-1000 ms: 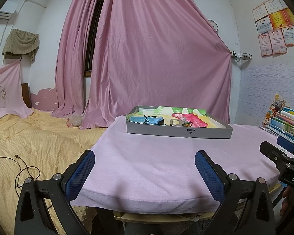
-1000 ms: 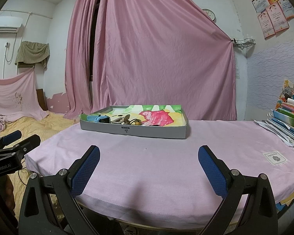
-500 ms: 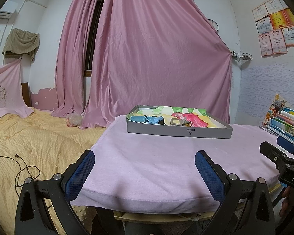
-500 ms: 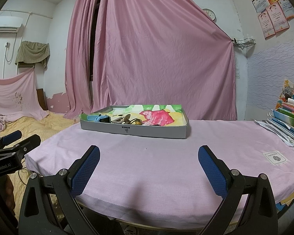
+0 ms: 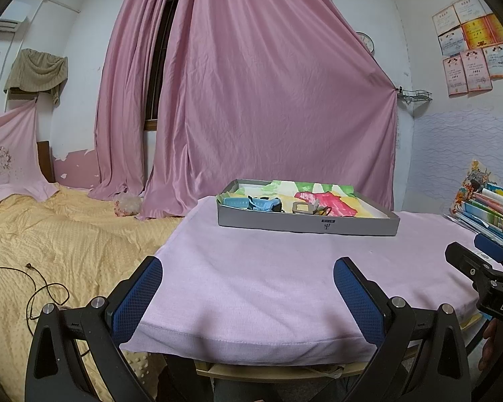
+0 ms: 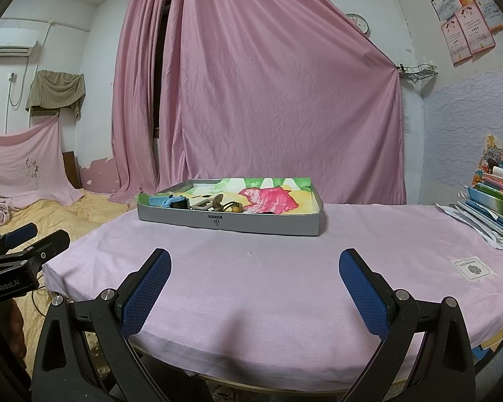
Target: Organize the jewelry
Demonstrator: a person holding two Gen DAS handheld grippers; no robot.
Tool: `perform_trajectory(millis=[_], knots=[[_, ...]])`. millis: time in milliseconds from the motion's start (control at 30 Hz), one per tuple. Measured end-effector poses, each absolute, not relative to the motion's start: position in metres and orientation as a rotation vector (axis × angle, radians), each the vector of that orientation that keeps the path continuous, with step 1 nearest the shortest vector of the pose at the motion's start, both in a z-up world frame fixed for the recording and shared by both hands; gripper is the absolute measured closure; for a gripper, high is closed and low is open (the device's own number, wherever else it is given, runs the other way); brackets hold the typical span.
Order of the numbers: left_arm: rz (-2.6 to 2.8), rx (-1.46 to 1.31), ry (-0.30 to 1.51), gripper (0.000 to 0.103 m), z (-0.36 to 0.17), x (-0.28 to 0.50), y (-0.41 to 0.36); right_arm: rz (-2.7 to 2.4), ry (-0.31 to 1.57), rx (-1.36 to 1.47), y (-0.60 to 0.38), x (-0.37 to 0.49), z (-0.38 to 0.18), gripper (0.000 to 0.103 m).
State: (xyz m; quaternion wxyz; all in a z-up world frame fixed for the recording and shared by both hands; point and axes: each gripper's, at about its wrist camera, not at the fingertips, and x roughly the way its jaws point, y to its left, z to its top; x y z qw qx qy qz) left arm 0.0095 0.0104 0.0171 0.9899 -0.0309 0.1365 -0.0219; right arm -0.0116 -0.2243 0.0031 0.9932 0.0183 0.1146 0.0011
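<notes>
The left hand-held gripper and the right hand-held gripper both stand wide apart and hold nothing, each hovering at the near edge of the counter with pink cloth spread between their blue pads. Farther ahead of both, well apart from the fingertips, a grey tray rests on the counter, lying ahead and slightly right of the left one. Inside its left part lie a blue watch and small jewelry on colourful paper.
</notes>
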Motion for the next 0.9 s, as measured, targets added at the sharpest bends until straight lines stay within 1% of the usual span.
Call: perform_trajectory(millis=[467, 900], knots=[[-0.061, -0.074, 0.318, 0.001, 0.0088, 0.0123, 0.0163, 0.003, 0.231, 0.037, -0.2244, -0.0117, 0.0033, 0.004], [-0.037, -0.065, 0.321, 0.001, 0.0103, 0.0145, 0.0102, 0.004, 0.238, 0.037, -0.221, -0.0103, -0.0016, 0.004]])
